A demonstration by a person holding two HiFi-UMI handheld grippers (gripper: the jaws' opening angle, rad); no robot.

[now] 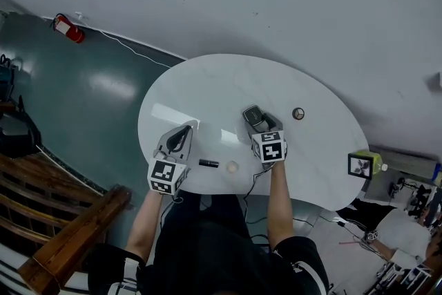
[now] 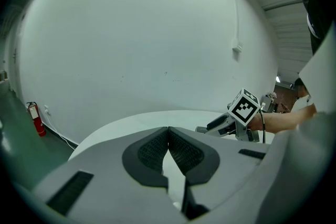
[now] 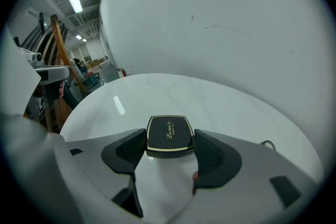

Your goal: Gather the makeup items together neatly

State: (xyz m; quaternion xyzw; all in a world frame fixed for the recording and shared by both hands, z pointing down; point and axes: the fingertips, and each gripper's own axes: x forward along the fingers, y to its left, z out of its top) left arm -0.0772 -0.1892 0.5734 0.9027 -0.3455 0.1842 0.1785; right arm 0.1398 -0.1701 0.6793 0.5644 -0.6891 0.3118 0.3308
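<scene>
A black compact with a gold rim (image 3: 169, 135) lies flat on the white table (image 3: 220, 107). My right gripper (image 3: 169, 139) is shut on its near end, one pad against each side. In the head view the compact (image 1: 253, 115) shows just ahead of the right gripper (image 1: 262, 123), near the table's middle. A black tube (image 1: 208, 163) and a small round beige item (image 1: 233, 166) lie by the front edge, between my two hands. My left gripper (image 1: 185, 129) is left of them, shut with nothing in it; its tips (image 2: 168, 129) meet above the table.
A small dark round item (image 1: 298, 113) sits alone to the right of the compact. A yellow-green box with a marker (image 1: 364, 165) stands beyond the table's right end. A wooden rail (image 1: 69, 245) runs at the lower left, over green floor (image 1: 83, 93).
</scene>
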